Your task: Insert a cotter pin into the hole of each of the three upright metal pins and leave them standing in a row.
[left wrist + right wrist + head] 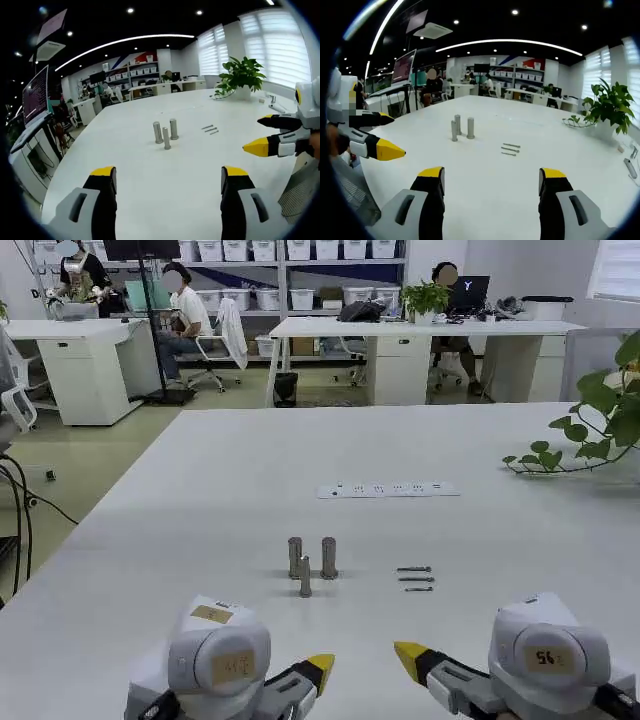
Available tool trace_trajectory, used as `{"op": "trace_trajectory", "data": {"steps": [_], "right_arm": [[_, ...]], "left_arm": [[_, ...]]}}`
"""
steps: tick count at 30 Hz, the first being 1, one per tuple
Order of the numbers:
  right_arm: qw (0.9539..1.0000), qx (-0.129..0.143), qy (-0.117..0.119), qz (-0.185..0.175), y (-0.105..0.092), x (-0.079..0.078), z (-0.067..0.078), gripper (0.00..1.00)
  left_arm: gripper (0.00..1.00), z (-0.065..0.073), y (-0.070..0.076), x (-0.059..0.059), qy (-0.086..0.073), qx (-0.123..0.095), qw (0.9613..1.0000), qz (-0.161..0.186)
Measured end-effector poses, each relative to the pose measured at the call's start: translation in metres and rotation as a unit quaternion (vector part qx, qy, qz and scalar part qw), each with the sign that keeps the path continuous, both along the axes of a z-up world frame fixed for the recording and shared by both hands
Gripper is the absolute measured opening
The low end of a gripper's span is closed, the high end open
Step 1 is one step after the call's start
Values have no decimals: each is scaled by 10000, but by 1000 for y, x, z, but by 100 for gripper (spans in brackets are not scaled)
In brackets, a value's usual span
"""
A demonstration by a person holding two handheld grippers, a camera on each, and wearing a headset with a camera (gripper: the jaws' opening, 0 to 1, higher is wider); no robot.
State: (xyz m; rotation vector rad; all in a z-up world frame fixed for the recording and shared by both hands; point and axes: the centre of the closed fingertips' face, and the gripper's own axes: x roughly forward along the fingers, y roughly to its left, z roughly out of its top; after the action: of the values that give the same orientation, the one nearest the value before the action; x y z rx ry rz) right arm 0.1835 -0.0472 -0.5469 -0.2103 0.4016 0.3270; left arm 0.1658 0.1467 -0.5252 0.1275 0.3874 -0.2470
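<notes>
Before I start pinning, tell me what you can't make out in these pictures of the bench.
Holes in the three metal pins: too small to see in every view.
Cotter pins: thin slivers in the head view; which end is the loop is too small to tell.
Left gripper and right gripper: the head view's bottom edge cuts off their bodies.

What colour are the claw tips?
Yellow; the tips show best in the left gripper view.
</notes>
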Motion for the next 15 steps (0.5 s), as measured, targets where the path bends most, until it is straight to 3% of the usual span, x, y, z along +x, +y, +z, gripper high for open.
{"op": "trace_trajectory", "data": {"steps": [15], "right_arm": [[10000,-25,49,-30,-3,-5,-2,70]], "left_arm": [[73,-2,-4,-6,26,41,10000,-48]]}}
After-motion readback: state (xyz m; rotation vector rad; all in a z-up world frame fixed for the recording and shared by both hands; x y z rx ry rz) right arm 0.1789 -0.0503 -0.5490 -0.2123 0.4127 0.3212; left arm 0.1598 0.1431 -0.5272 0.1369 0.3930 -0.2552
